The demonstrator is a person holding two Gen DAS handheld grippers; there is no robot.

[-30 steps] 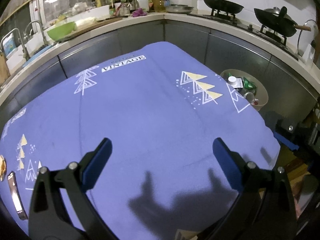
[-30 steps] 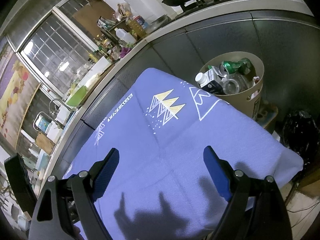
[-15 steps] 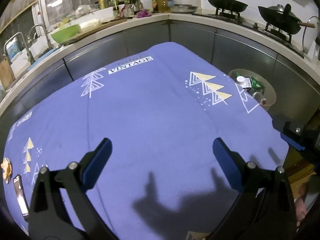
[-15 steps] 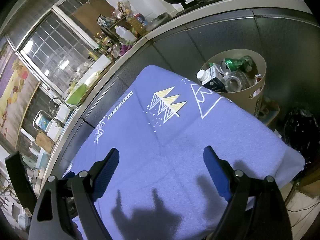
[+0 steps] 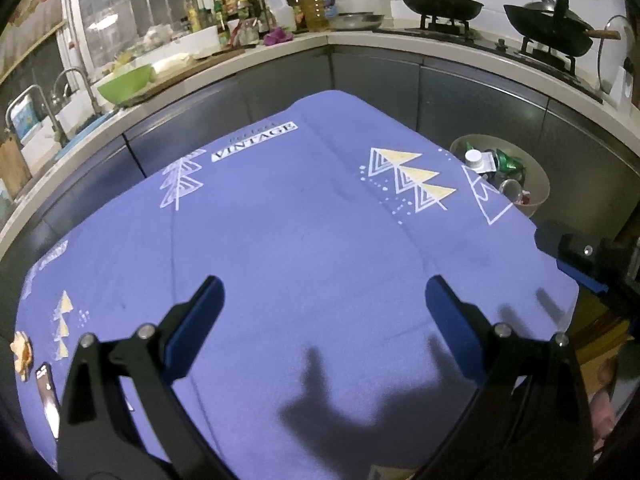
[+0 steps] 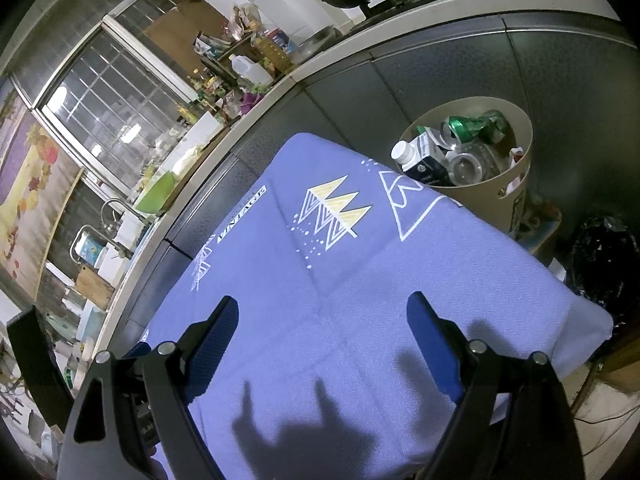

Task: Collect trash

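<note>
Both tools hang over the blue-clothed worktop (image 5: pixel 304 248), the left tool (image 5: pixel 324 300) and right tool (image 6: pixel 322 320) each spread wide with nothing between the fingers. Beyond the worktop's far right corner, the beige bin (image 6: pixel 516 184) holds cans, a carton and cups. A wrapper (image 5: pixel 47 396) and an orange scrap (image 5: pixel 21 354) lie at the near left edge.

Dim overhead light throws gripper shadows on the near edge of the purple cloth (image 5: pixel 304 240); fisheye bends the corners black.

One bin (image 6: pixel 516 184), one green can (image 6: pixel 474 126), two woks (image 5: pixel 440 2).
</note>
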